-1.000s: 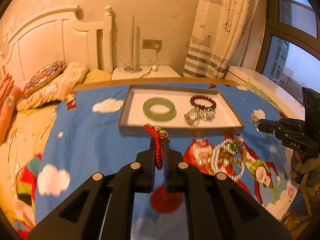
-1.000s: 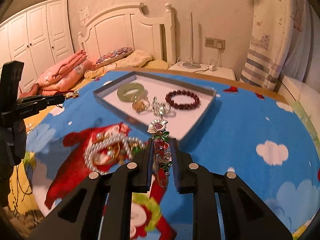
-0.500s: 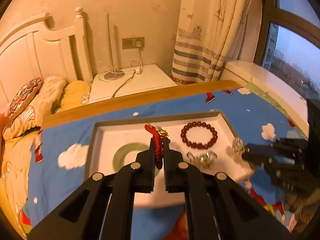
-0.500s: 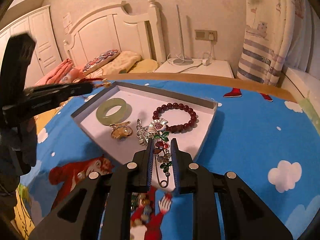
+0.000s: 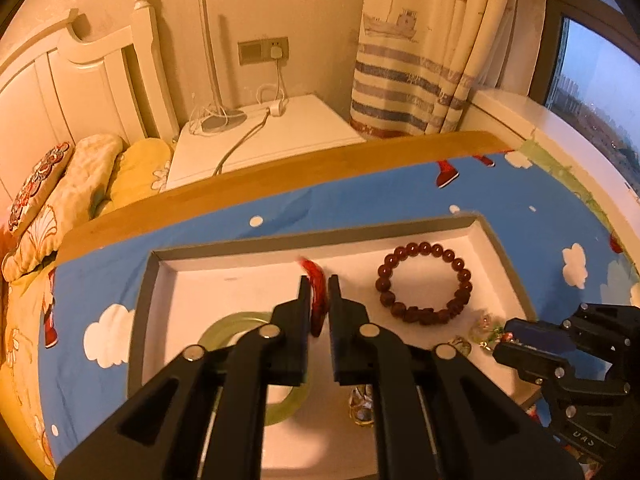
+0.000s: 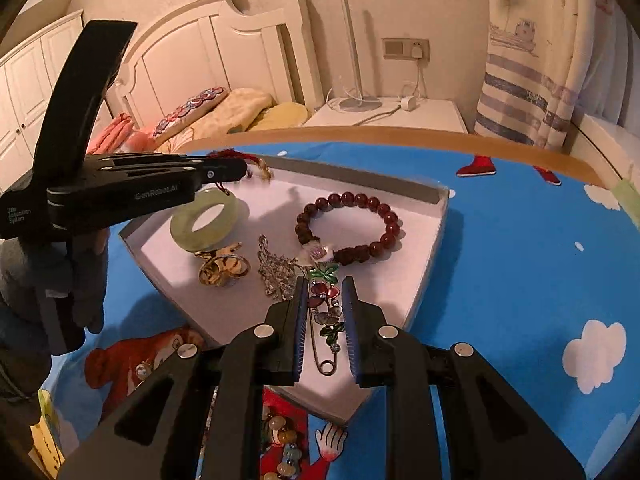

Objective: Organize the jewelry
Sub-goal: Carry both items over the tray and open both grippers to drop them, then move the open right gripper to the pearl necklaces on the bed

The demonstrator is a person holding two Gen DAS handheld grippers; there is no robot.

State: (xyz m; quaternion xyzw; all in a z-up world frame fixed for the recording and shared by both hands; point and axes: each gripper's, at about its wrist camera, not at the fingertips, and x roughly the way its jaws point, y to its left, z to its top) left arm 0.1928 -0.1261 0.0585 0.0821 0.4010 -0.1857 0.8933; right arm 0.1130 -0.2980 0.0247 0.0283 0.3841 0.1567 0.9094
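A grey-walled white tray (image 5: 280, 236) (image 6: 424, 280) lies on the blue cartoon cloth. In it are a green jade bangle (image 6: 204, 220) (image 5: 218, 330), a dark red bead bracelet (image 5: 424, 282) (image 6: 348, 224), a gold ring (image 6: 222, 266) and a silver piece (image 6: 276, 268). My left gripper (image 5: 319, 282) (image 6: 244, 169) is above the tray's far left part, jaws slightly parted around a red cord ornament (image 5: 316, 296) that looks blurred. My right gripper (image 6: 324, 288) (image 5: 508, 330) is above the tray's near edge, jaws parted with a flower brooch pin (image 6: 326, 312) between them.
A pearl and bead necklace (image 6: 280, 440) lies on the cloth below the tray's near corner. The cloth's wooden far edge (image 5: 280, 184) borders a white nightstand (image 5: 260, 140) with a lamp base. A bed with pillows (image 6: 208, 108) stands to the left, a curtain (image 5: 420, 60) to the right.
Both grippers moved forward from the cloth to over the tray. The jaws of both have parted a little; the red cord ornament is blurred and lower between the left jaws.
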